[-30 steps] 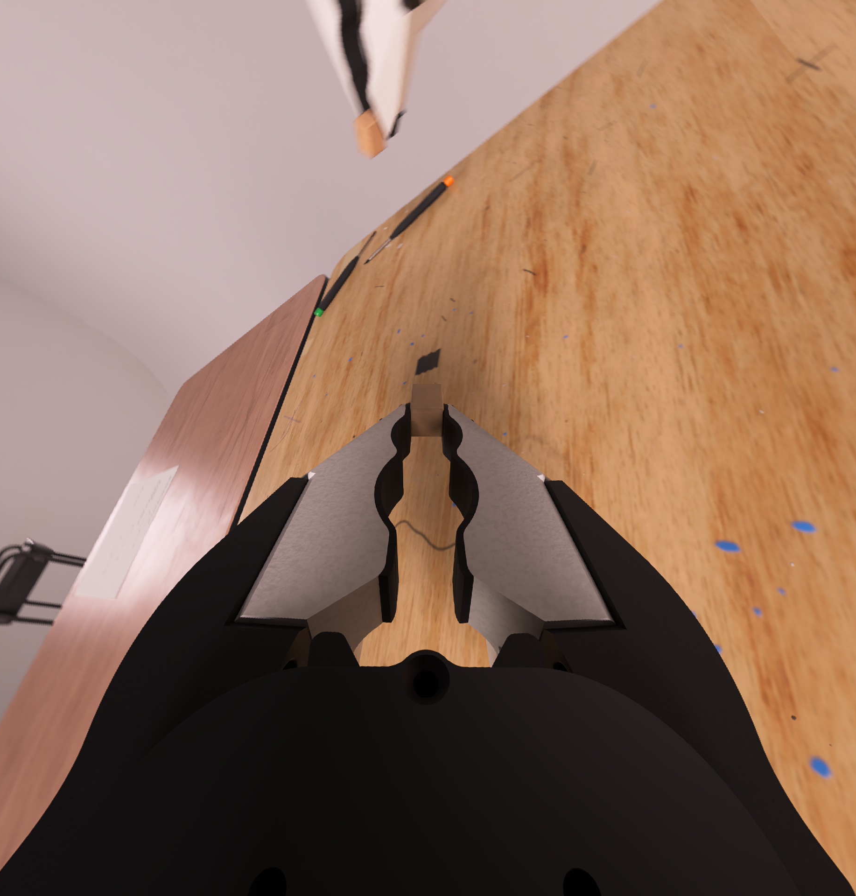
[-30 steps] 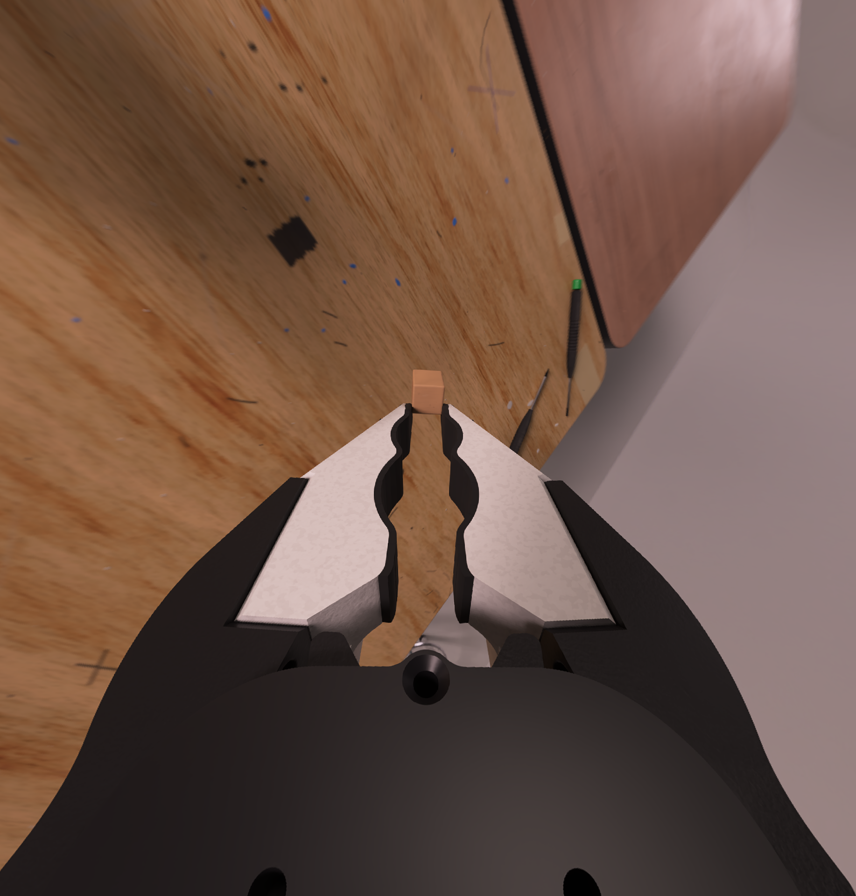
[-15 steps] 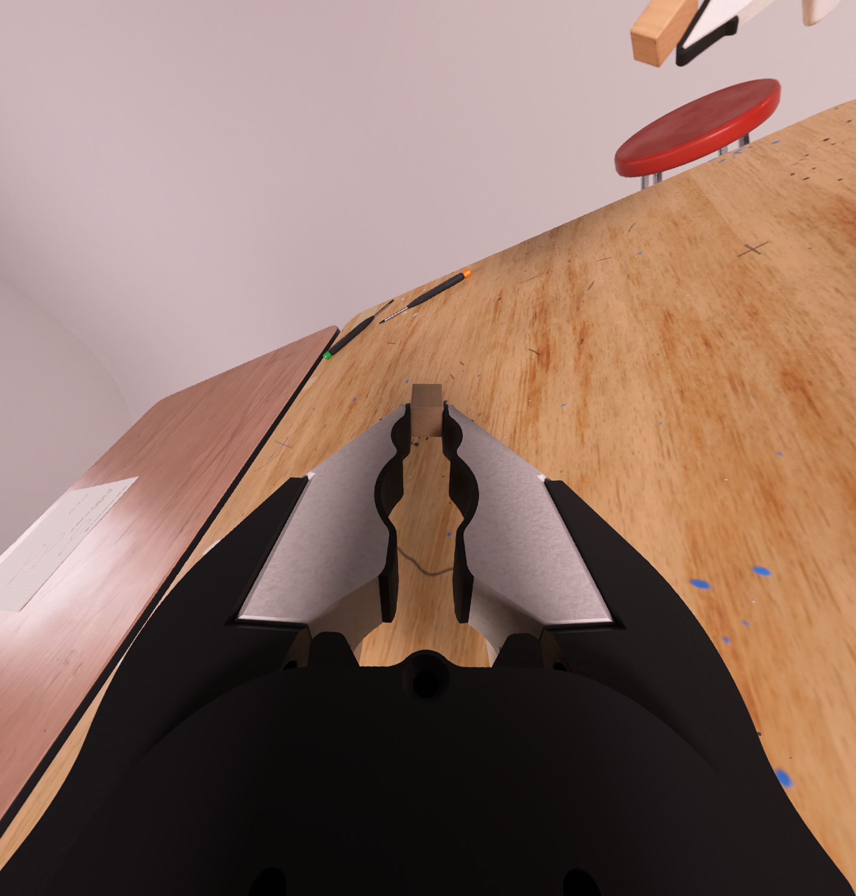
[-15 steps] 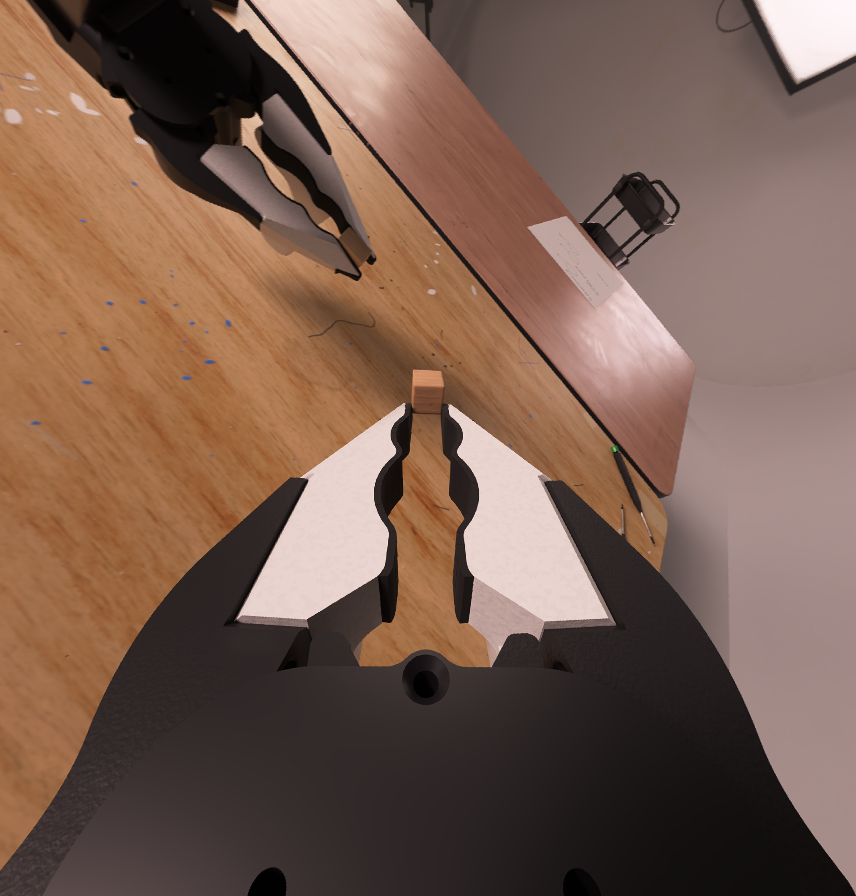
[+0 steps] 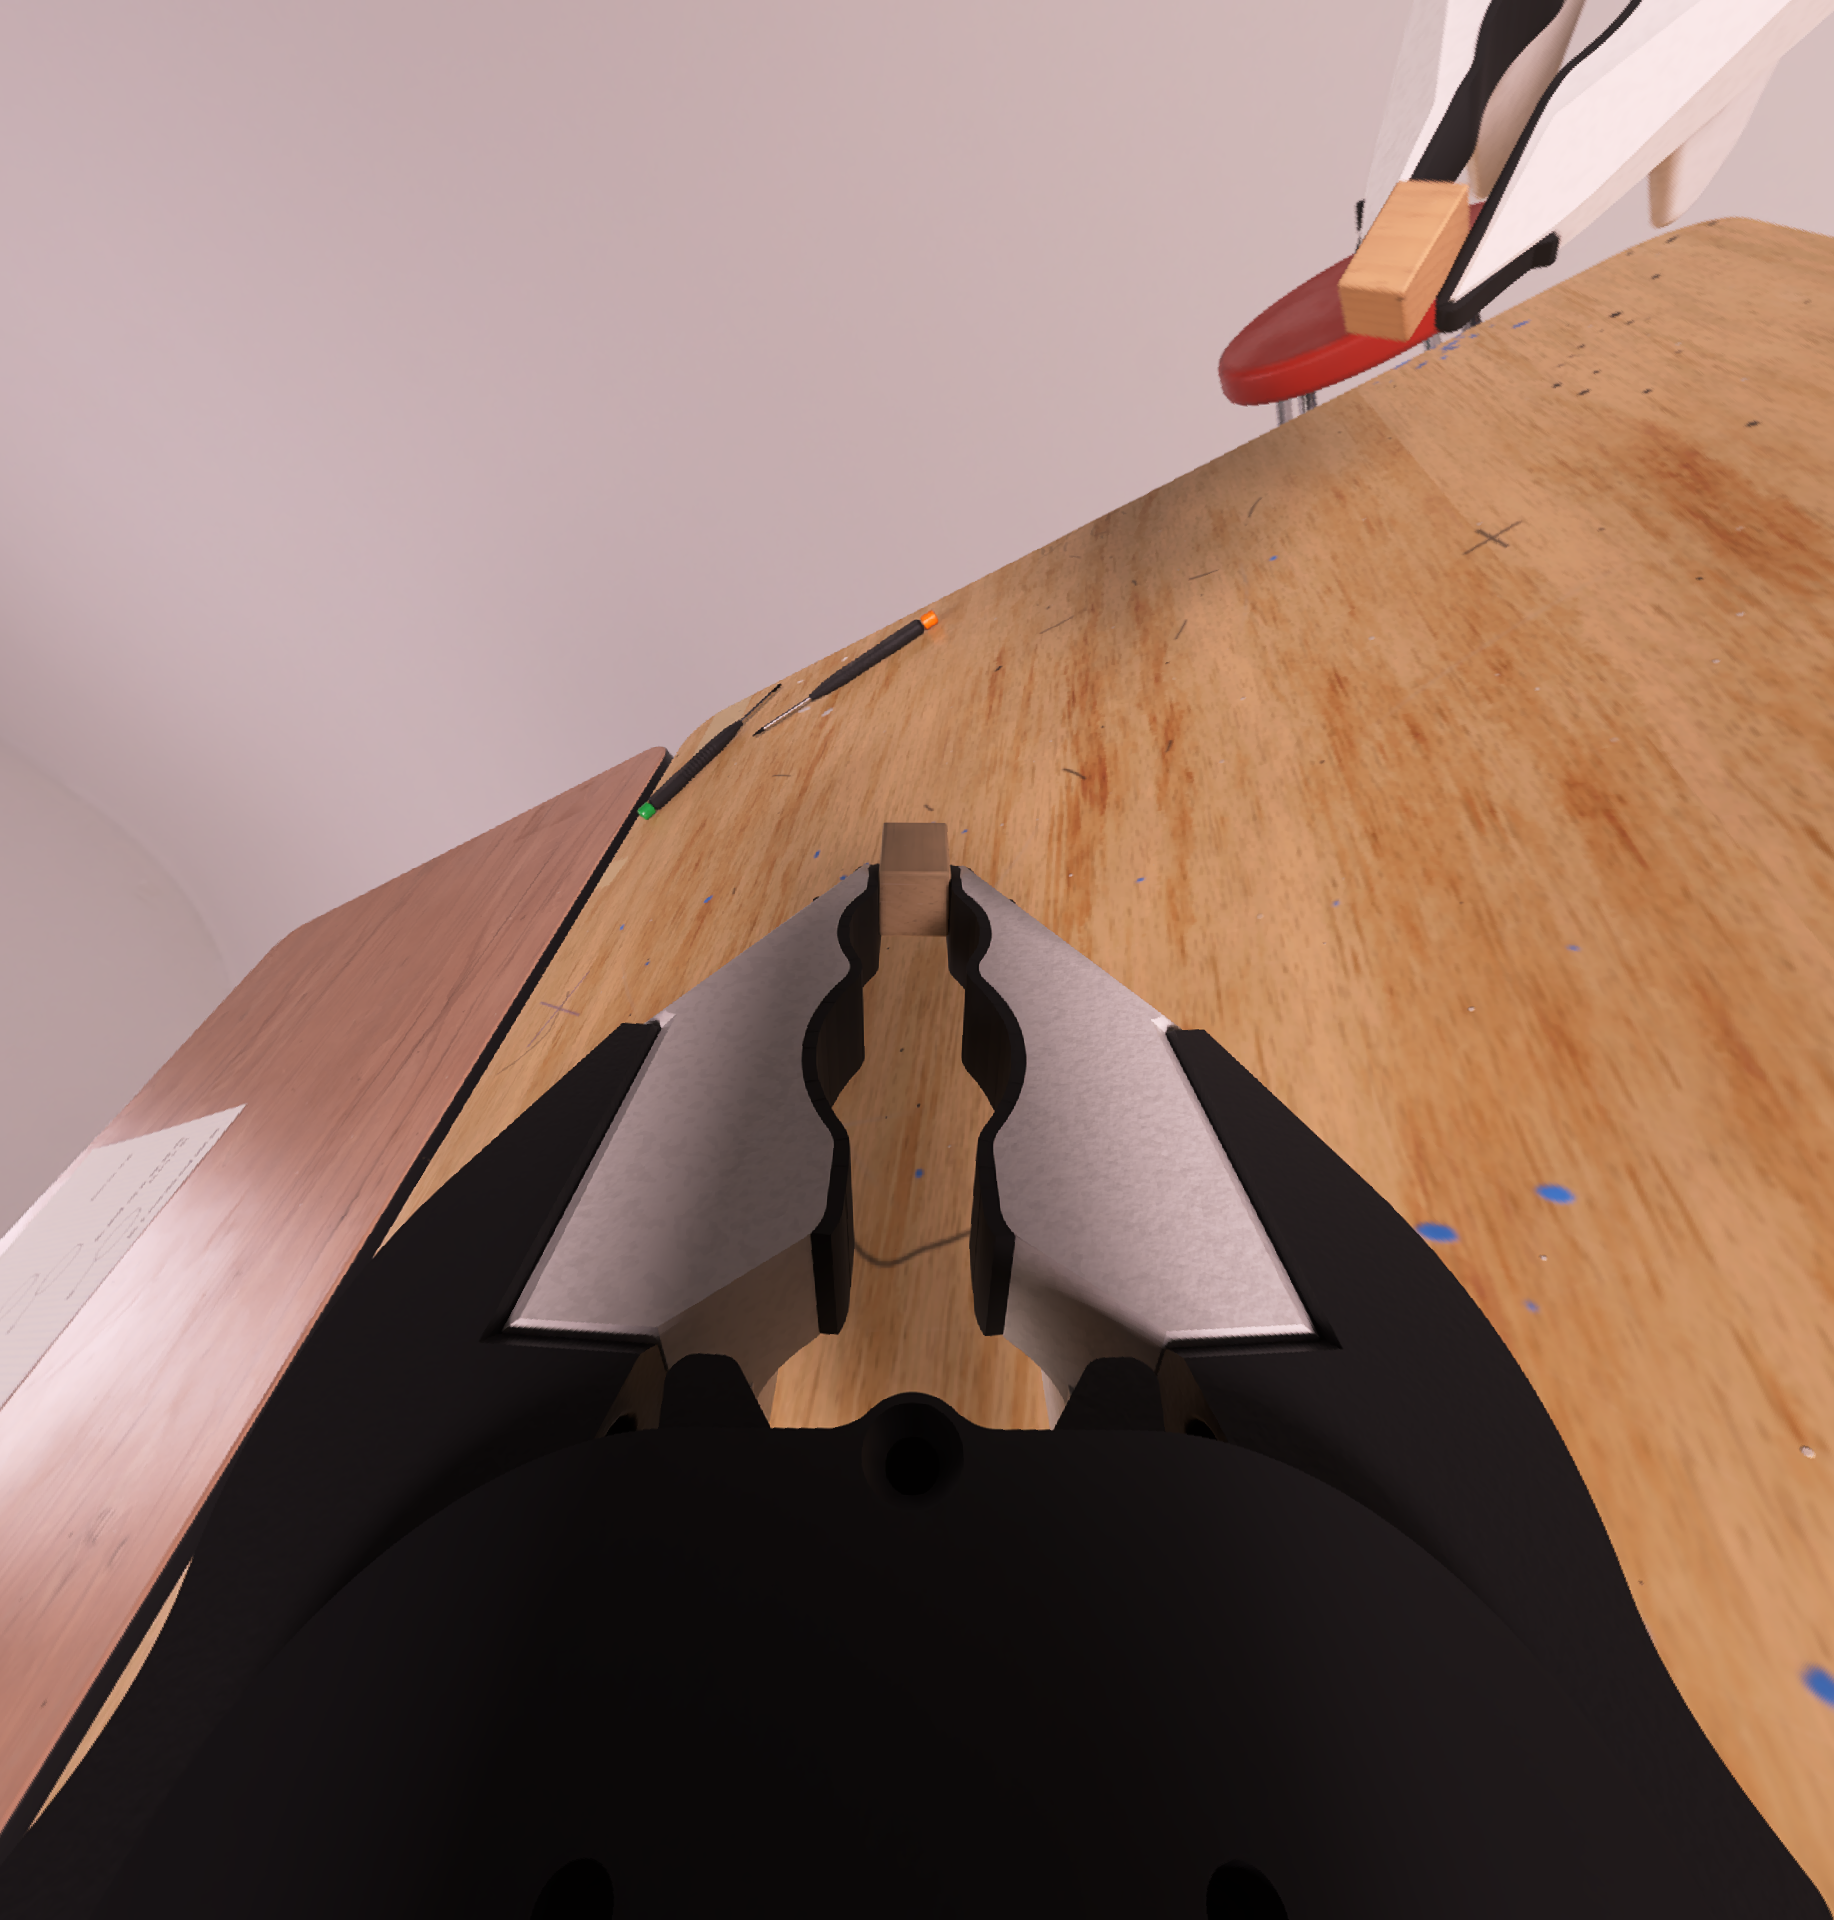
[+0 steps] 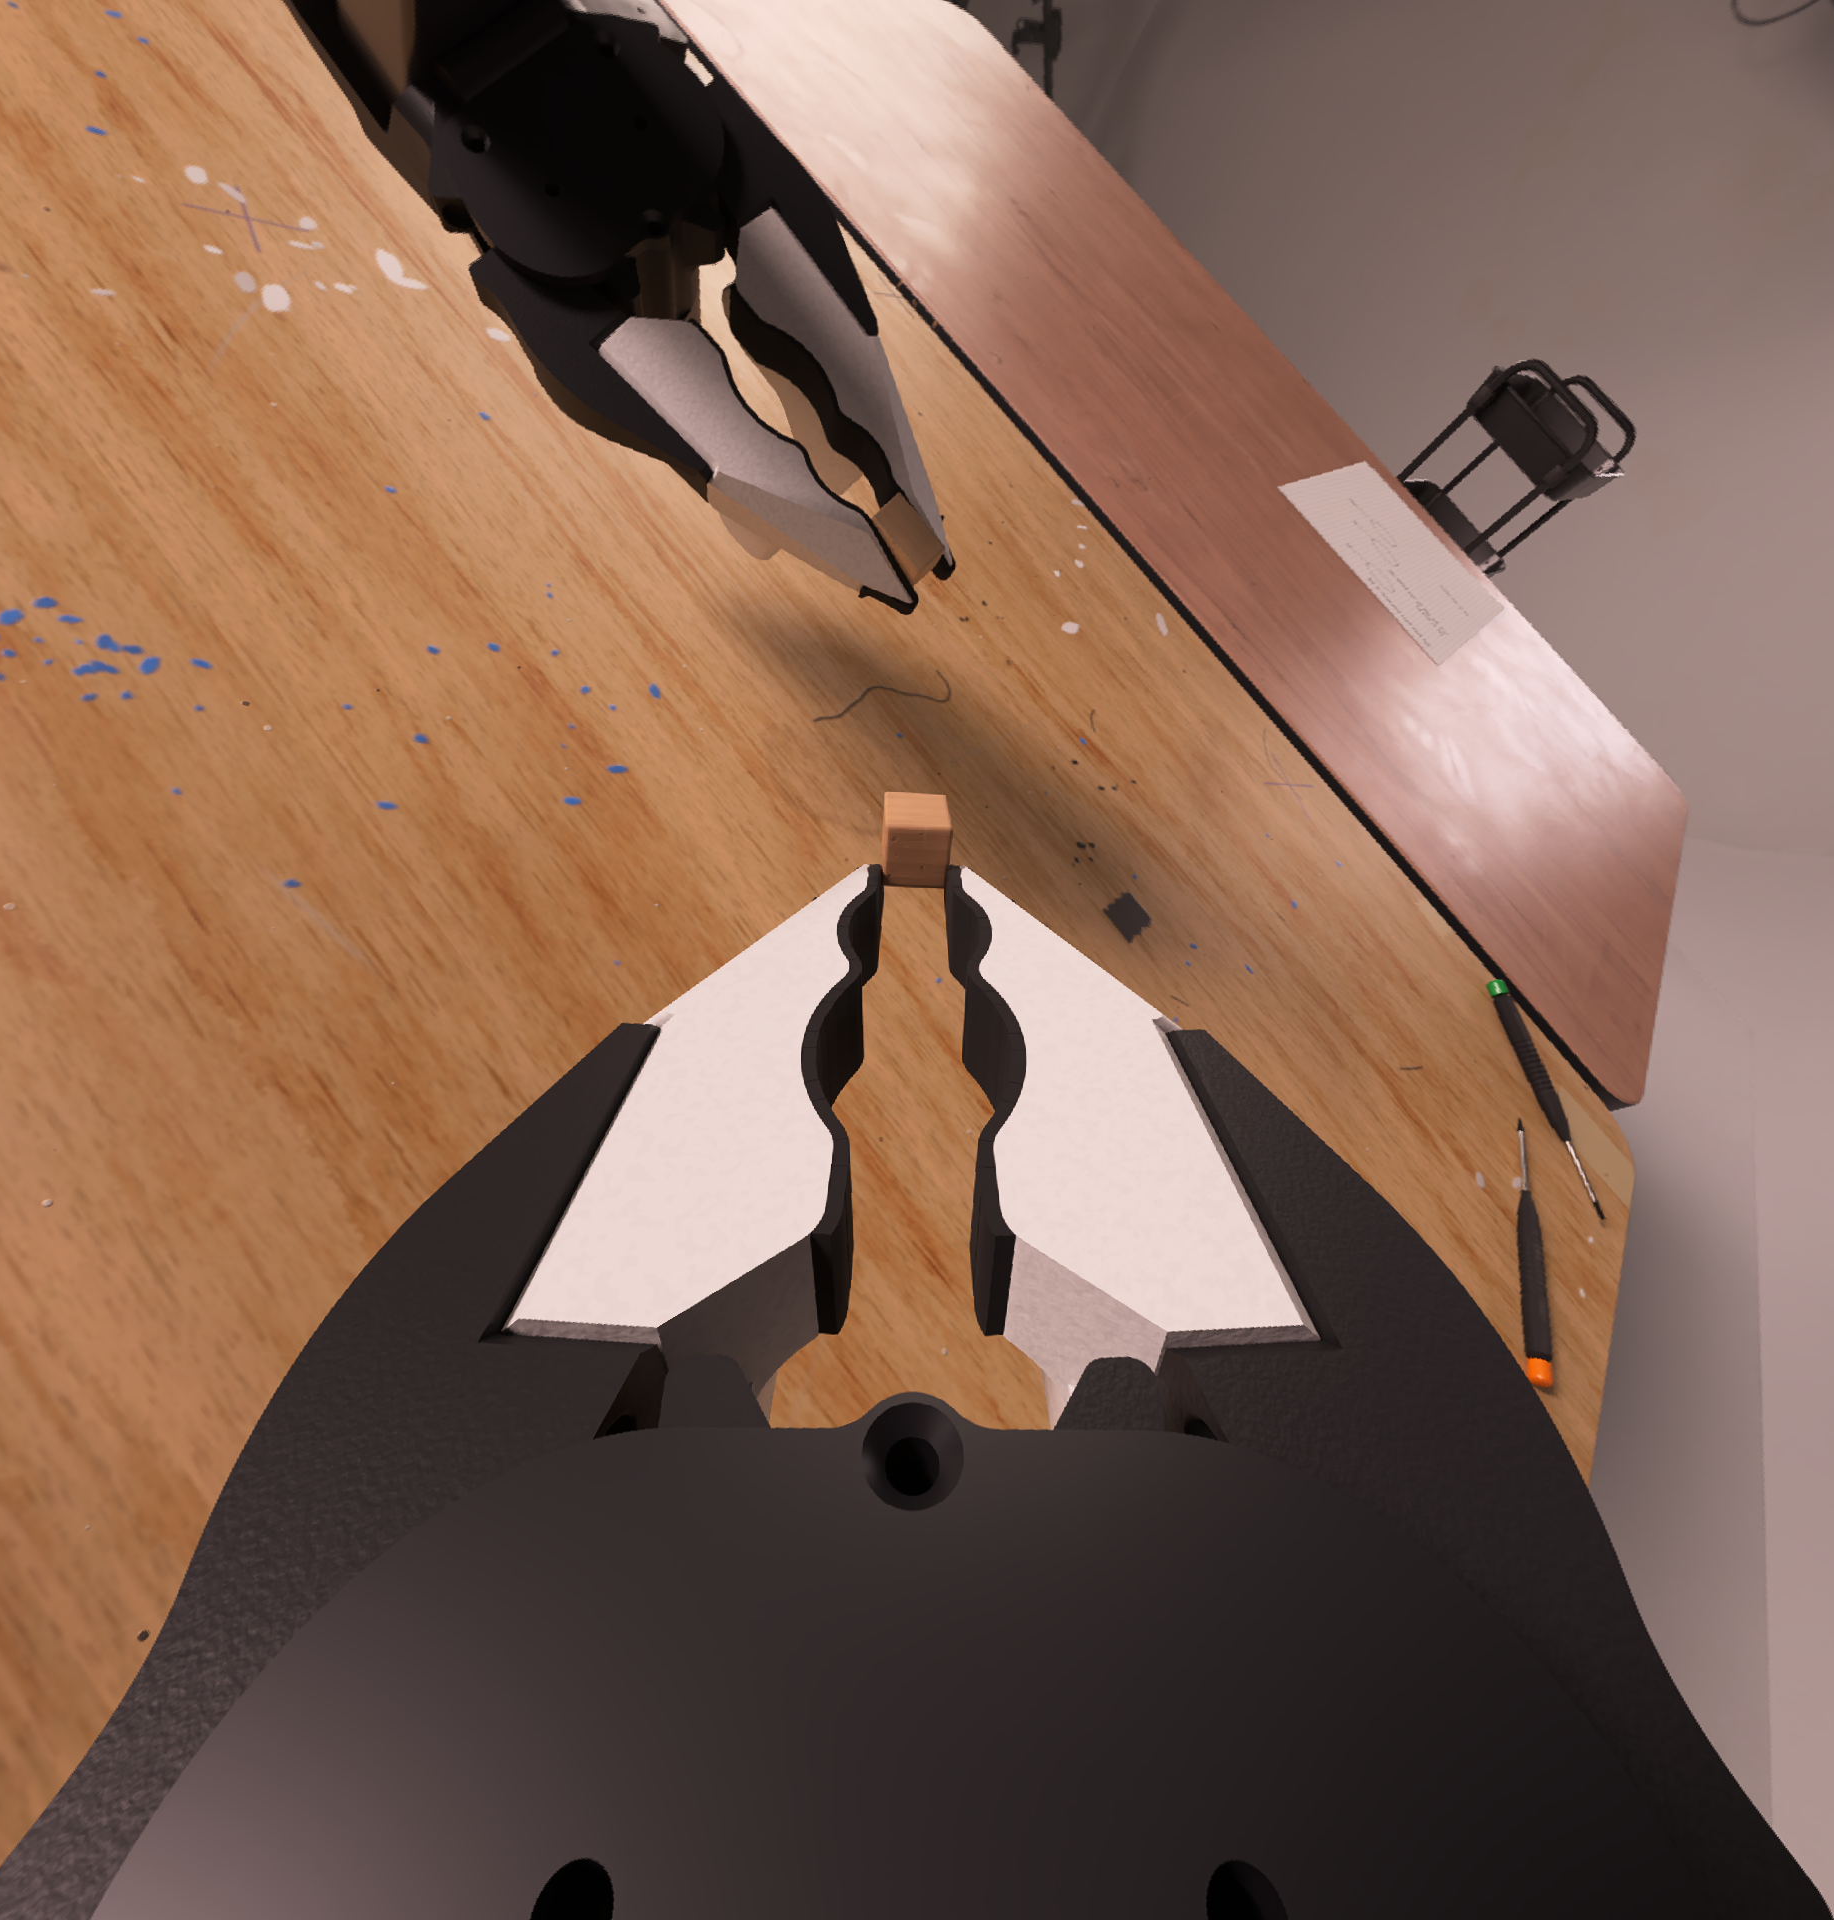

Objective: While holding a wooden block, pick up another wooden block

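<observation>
My left gripper [image 5: 914, 904] is shut on a small wooden block [image 5: 914, 881], held above the wooden table [image 5: 1412, 831]. My right gripper [image 6: 914, 883] is shut on a second wooden block [image 6: 915, 840], also held in the air. In the left wrist view the right gripper [image 5: 1412, 270] hangs at the top right with its block [image 5: 1403, 260] between its fingertips. In the right wrist view the left gripper [image 6: 918, 566] hovers over the table at the upper middle, its block [image 6: 908, 532] at its tips.
Two thin screwdrivers, one orange-capped [image 5: 851, 673] and one green-capped [image 5: 700, 764], lie near the table's far corner. A reddish-brown desk [image 5: 269, 1091] with a paper sheet [image 5: 71, 1236] adjoins the table. A red stool [image 5: 1328, 343] stands beyond it. A black frame [image 6: 1515, 447] stands past the desk.
Both grippers have swung while keeping their blocks. The right gripper now appears closer in the left wrist view, in front of the stool. The left gripper shows larger and nearer the middle in the right wrist view.
</observation>
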Available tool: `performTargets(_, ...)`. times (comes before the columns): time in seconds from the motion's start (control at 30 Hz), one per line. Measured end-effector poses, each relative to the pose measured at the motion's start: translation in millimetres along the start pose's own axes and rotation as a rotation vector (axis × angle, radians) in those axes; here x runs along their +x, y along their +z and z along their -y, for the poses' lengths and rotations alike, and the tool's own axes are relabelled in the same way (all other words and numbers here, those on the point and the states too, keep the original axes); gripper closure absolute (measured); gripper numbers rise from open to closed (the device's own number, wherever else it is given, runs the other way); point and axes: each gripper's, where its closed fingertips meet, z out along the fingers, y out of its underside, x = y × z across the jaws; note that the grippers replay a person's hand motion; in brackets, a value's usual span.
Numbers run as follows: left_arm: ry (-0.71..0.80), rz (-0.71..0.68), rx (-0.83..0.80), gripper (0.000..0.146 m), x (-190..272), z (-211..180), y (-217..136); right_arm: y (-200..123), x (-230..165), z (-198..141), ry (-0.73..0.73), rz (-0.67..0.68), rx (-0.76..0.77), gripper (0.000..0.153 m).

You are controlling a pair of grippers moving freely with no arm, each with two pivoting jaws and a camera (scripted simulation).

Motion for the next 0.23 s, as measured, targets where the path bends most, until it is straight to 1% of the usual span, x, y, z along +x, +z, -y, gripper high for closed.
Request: performTargets(0.23, 0.008, -0.015, 0.009, 0.135, 3.9, 1.7, 0.5, 6.4, -1.0, -10.6, -0.022, 0.001, -0.039, 0.141)
